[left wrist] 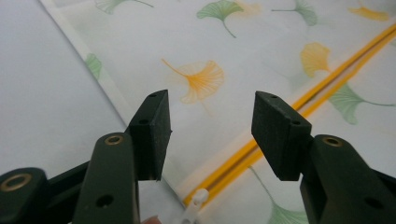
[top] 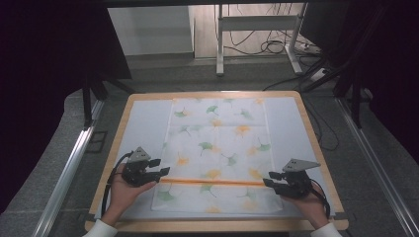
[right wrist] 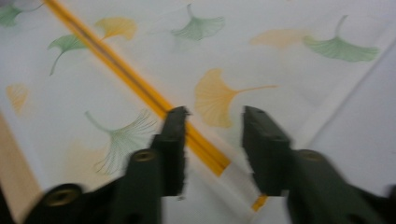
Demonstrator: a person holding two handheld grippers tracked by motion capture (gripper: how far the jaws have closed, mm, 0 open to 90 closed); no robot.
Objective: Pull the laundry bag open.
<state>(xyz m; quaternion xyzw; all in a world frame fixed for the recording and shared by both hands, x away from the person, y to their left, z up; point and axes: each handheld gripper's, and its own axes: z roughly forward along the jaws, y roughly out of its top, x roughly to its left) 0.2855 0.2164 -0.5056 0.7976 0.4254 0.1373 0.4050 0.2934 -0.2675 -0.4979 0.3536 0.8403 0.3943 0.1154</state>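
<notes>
Ginkgo-print bag (top: 217,148) flat on table (top: 316,148) | orange zipper (top: 212,181) appears closed | left gripper (top: 160,167), right gripper (top: 269,178): jaws apart, empty; only withdrawal likely left

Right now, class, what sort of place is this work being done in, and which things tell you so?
Probably a lab or recording room, not a home: a wooden work table on a grey floor, loose cables by a metal stand, and dark curtains either side. A leaf-print zip bag lies on the table.

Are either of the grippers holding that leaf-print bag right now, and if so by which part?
Nothing is held. The left gripper and the right gripper stand open at either end of the white ginkgo-leaf-print bag's orange zip strip, pads clear of it.
</notes>
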